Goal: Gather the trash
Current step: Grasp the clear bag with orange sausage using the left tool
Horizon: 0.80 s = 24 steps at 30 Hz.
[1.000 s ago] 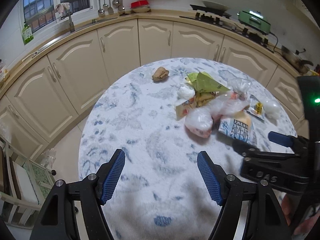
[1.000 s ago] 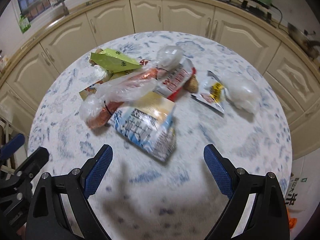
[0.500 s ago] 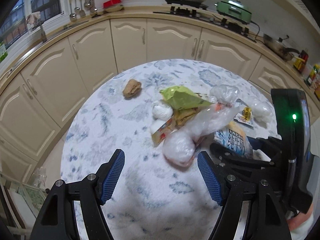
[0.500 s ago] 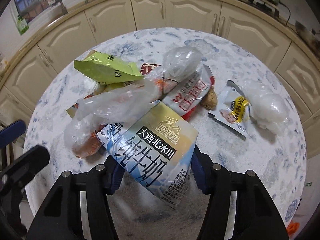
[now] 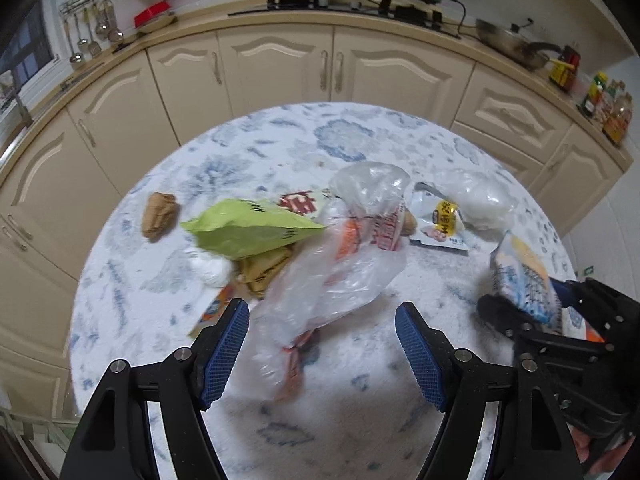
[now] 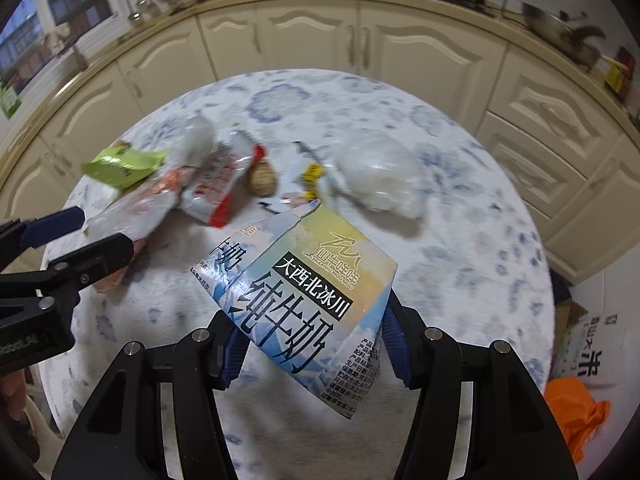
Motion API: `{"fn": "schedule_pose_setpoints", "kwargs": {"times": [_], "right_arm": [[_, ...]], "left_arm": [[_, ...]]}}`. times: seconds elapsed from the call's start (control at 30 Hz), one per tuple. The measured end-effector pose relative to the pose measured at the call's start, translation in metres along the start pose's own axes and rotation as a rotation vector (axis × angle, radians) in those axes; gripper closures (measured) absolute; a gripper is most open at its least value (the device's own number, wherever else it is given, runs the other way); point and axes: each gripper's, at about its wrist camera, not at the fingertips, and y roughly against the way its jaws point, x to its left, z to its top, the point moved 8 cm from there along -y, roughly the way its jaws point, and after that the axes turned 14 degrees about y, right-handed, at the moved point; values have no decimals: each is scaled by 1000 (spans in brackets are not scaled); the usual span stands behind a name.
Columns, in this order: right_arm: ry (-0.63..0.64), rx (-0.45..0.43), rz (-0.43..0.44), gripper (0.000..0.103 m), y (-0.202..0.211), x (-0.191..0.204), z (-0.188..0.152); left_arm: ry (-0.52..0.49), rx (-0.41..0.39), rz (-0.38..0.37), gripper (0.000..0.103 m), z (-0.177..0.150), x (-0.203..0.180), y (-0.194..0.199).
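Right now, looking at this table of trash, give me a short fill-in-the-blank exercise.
1. The right gripper is shut on a ____ carton.
2. The left gripper is ____, with the clear plastic bag between its pads.
3. The crumpled brown paper lies apart from the pile, beside the ____ packet.

Missing: milk; open; green

Trash pile (image 5: 304,240) mid-table (image 5: 360,420); crumpled wad (image 5: 158,216) to its left, cabinets (image 5: 276,68) behind.
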Motion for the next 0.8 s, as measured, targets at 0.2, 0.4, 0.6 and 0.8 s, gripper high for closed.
{"fn": "schedule_pose_setpoints", "kwargs": {"times": [0.2, 0.4, 0.6, 0.8], "right_arm": [[-50, 9, -11, 44, -2, -19, -1], [-83, 21, -4, 44, -5, -26, -3], [-85, 15, 7, 44, -3, -27, -3], [-81, -4, 23, 44, 8, -27, -6]], "left_arm": [[-1, 8, 87, 41, 10, 1, -38], [6, -20, 122, 73, 13, 0, -49], [43, -42, 89, 83, 6, -2, -27], [105, -75, 82, 85, -7, -1, 0]]}}
